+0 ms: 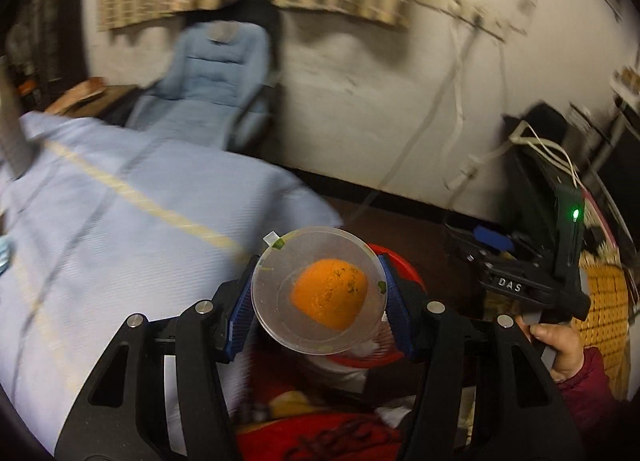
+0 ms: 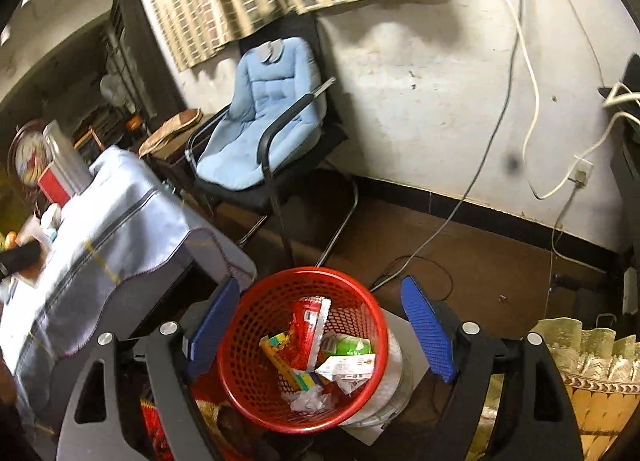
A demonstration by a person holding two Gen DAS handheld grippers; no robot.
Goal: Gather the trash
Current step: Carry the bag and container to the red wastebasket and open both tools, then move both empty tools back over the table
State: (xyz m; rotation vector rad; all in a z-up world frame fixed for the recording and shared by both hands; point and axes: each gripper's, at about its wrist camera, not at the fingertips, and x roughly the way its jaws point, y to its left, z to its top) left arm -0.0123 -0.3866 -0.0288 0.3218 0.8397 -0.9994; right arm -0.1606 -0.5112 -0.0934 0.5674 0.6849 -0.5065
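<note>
Where the left wrist view looks down, left gripper (image 1: 320, 293) clenches a clear round plastic cup (image 1: 319, 289) with orange residue, above a red mesh plastic wastebasket (image 1: 400, 257). Right wrist view: right gripper (image 2: 320, 335) released, jaws wide, empty, straddling the wastebasket (image 2: 248, 341) holding wrappers (image 2: 310, 331) beside a blue-clothed table's (image 2: 100, 229) corner.

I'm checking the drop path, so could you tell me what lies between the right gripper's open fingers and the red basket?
Nothing: in the right wrist view the right gripper is empty above the red basket.
</note>
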